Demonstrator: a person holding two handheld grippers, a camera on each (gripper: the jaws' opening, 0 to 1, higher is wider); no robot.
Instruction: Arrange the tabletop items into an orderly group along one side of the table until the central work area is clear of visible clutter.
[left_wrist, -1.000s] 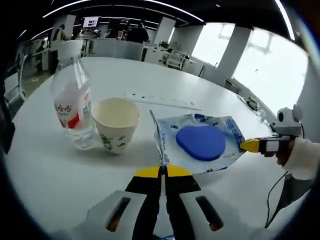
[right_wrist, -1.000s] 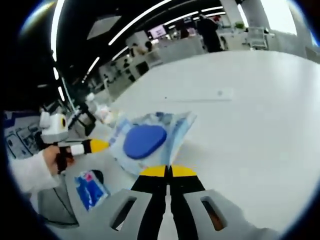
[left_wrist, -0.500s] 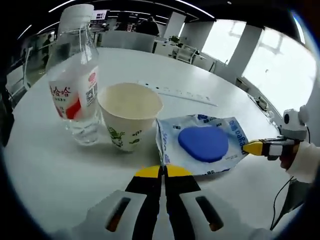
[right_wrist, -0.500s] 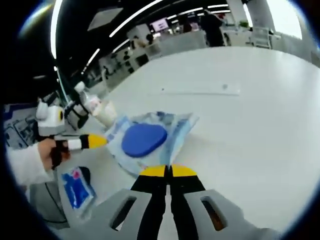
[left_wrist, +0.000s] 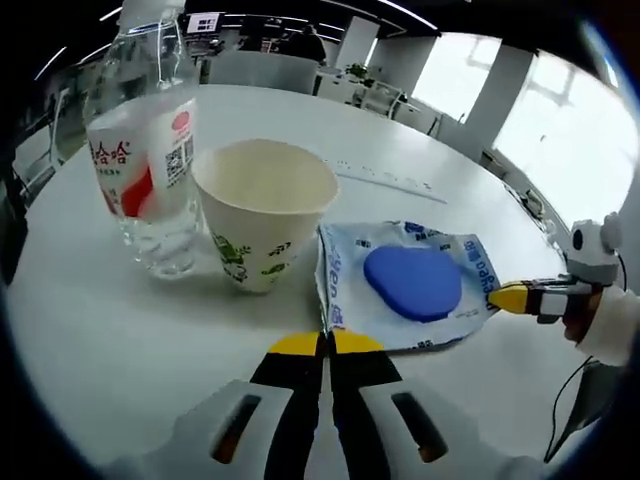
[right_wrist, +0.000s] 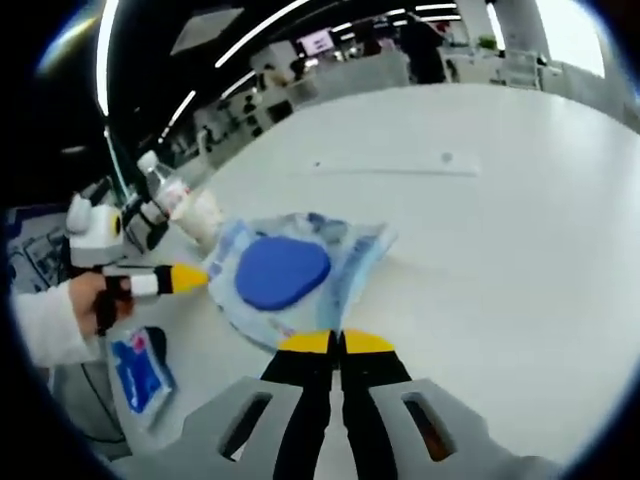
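Jaws of the left gripper (left_wrist: 325, 342) clench one edge of a crinkly blue-and-white plastic packet (left_wrist: 405, 286) with a blue disc inside; the right gripper (right_wrist: 340, 341) pinches its opposite edge. It lies on the white surface (left_wrist: 110, 330), just beside a white paper cup (left_wrist: 263, 222) and a clear water bottle (left_wrist: 140, 150).

Black jaws tipped yellow on grey bodies; white sleeve (right_wrist: 45, 325) at wrist.

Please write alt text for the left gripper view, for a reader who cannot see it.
Closed tongs pinch the near edge of a blue-and-white packet lying on a white table. A paper cup and a water bottle stand to its left; other tongs hold its right edge.
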